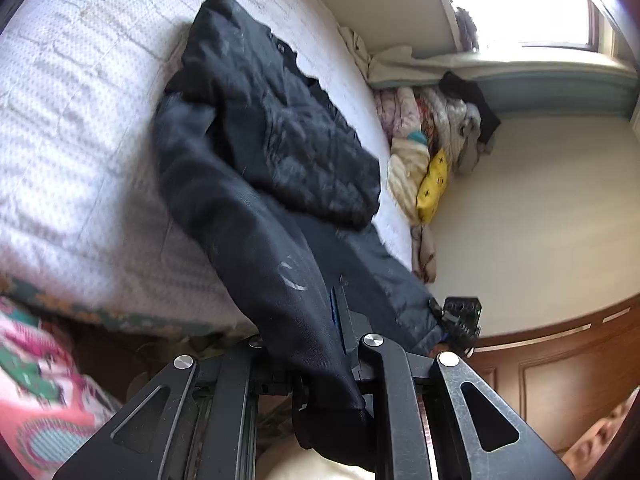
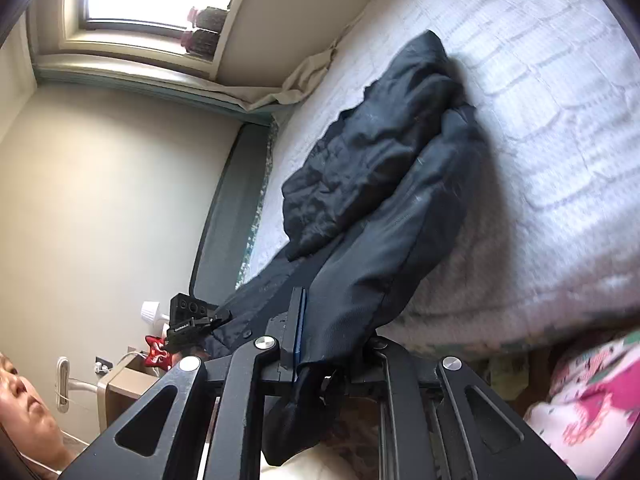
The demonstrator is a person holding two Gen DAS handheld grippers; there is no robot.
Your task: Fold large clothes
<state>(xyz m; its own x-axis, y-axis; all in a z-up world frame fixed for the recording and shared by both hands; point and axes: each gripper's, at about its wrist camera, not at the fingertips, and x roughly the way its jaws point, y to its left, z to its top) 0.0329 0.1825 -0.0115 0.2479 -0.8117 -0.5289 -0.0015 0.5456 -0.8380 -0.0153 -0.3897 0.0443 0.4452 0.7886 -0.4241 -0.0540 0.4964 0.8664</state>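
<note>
A large black jacket [image 1: 260, 128] lies crumpled on the white quilted bed [image 1: 80, 120], with one part folded over on top. Its near hem is lifted off the bed edge and stretched between both grippers. My left gripper [image 1: 320, 320] is shut on one end of the hem, and dark cloth drapes over its fingers. In the right wrist view my right gripper [image 2: 316, 320] is shut on the other end of the jacket [image 2: 380, 152]. Each gripper shows in the other's view: the right gripper [image 1: 460, 320] and the left gripper [image 2: 192, 320], both holding cloth.
A heap of bedding with a yellow cushion [image 1: 432, 184] lies by the bed under the window [image 1: 520, 0]. Brown wooden panels [image 1: 560, 368] stand at the right. Pink patterned cloth [image 1: 36, 380] hangs below the bed edge. A bedside table with a lamp [image 2: 150, 312] stands near a person's head [image 2: 24, 412].
</note>
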